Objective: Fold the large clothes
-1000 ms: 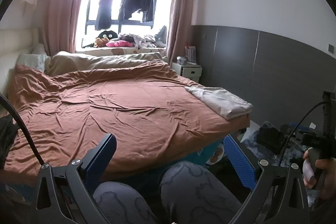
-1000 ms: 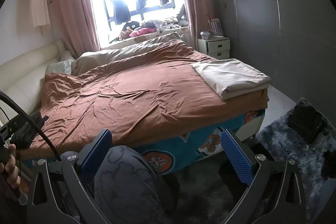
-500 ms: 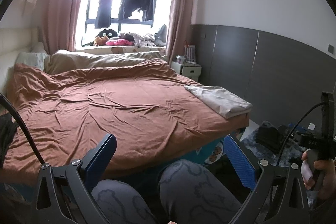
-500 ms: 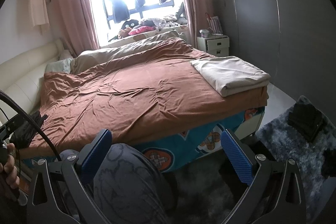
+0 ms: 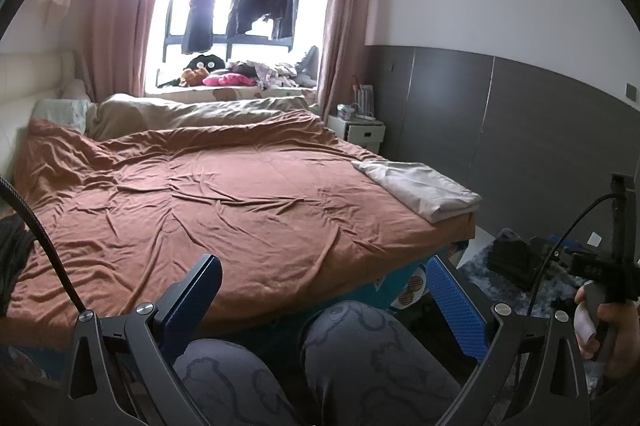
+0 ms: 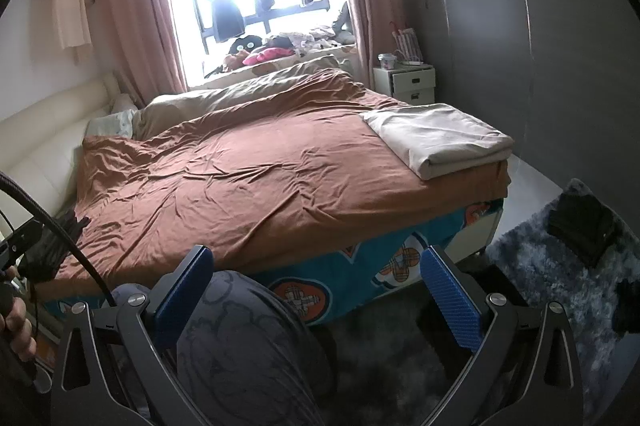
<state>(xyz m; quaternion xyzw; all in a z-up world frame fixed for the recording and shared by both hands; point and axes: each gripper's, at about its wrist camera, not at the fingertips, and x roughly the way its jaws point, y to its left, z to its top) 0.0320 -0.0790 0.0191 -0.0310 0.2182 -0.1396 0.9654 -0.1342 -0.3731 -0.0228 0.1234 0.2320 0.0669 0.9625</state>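
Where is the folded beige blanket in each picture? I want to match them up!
Left wrist view: the folded beige blanket lies at the right, on the bed's near right corner.
Right wrist view: the same blanket sits upper right, on that corner.
Shared landmark: white nightstand beyond it.

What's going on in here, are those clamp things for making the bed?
A person sits at the foot of the bed, knees under the cameras, holding a two-finger gripper in each hand. Both the left gripper and the right gripper are open and hold nothing. The job is folding large clothes, but no garment is being handled yet. A folded beige cloth lies on the brown cover at the bed's corner, and dark fabric lies at the other edge.
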